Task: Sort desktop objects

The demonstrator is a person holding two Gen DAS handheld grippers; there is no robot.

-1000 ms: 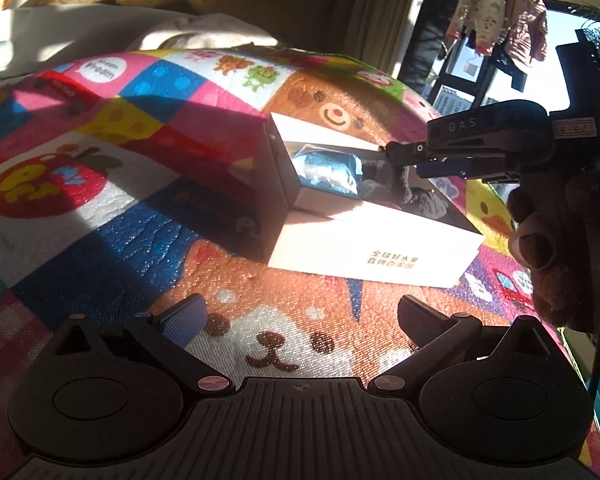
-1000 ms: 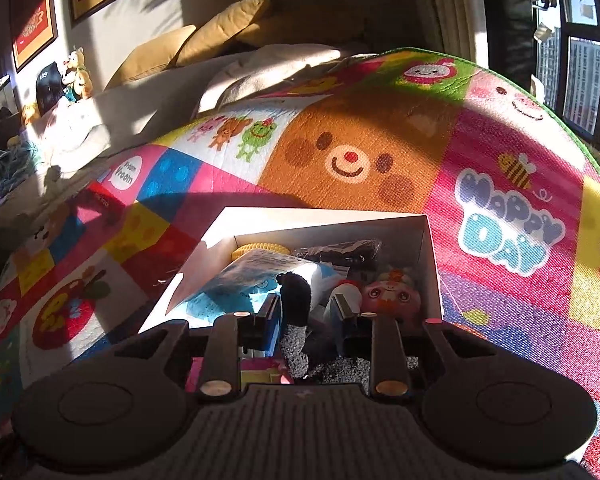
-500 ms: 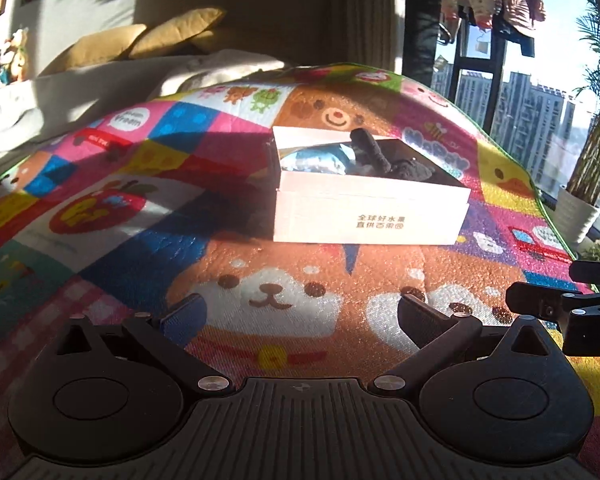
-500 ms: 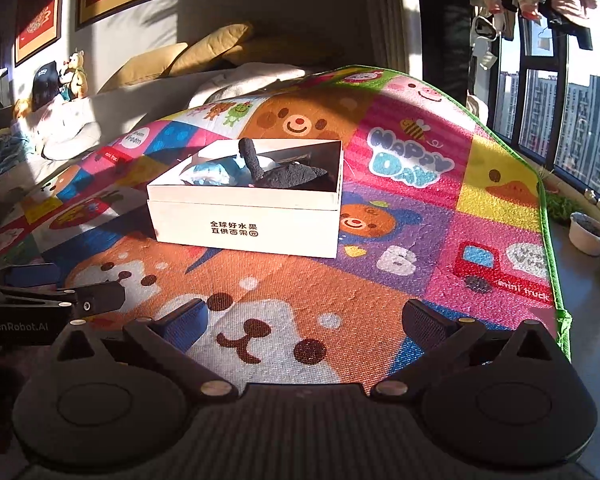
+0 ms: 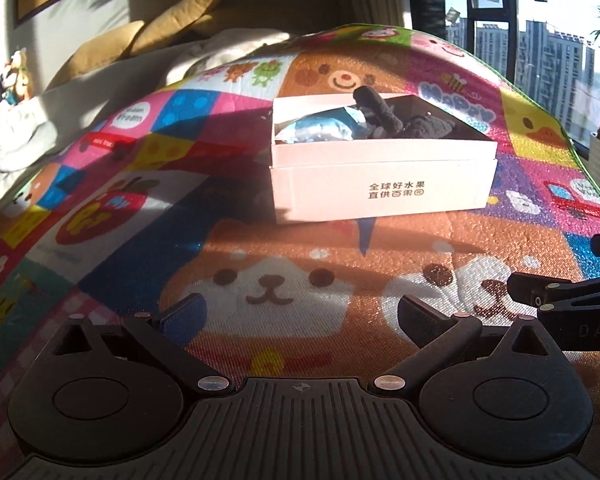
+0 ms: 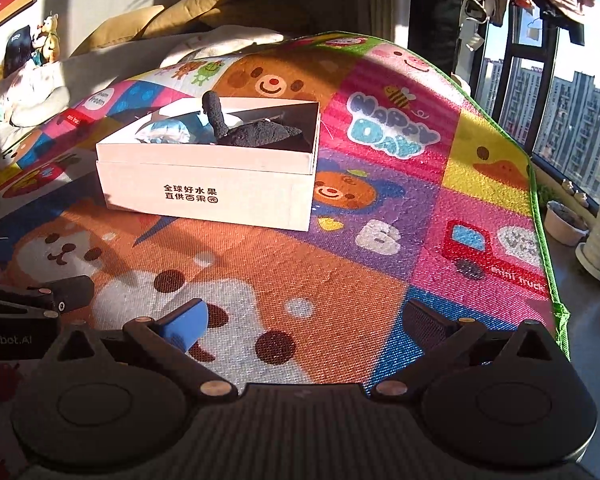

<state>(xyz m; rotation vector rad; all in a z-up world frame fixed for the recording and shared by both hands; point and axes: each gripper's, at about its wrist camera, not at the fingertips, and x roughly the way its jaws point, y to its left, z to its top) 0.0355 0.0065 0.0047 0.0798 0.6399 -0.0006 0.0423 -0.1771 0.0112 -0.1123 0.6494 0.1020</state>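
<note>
A white cardboard box (image 5: 384, 188) (image 6: 208, 196) with printed characters stands on the colourful play mat. Inside it lie a dark plush toy (image 5: 400, 122) (image 6: 256, 134), one limb sticking up, and a blue-white packet (image 5: 320, 128) (image 6: 172, 130). My left gripper (image 5: 300, 314) hovers low over the mat, well short of the box, open with nothing between its fingers. My right gripper (image 6: 312, 318) is likewise open and empty, pulled back from the box and to its right. Each gripper's tip shows at the edge of the other's view.
The cartoon play mat (image 6: 380, 240) ends in a green border at the right, with bare floor and plant pots (image 6: 564, 224) beyond, by a window. A sofa with yellow cushions (image 5: 156, 36) and soft toys runs along the back and left.
The right gripper has let go of the dark plush toy in the box, opened wide, and pulled back and down. The left gripper drew back and levelled out. The brown plush has left view.
</note>
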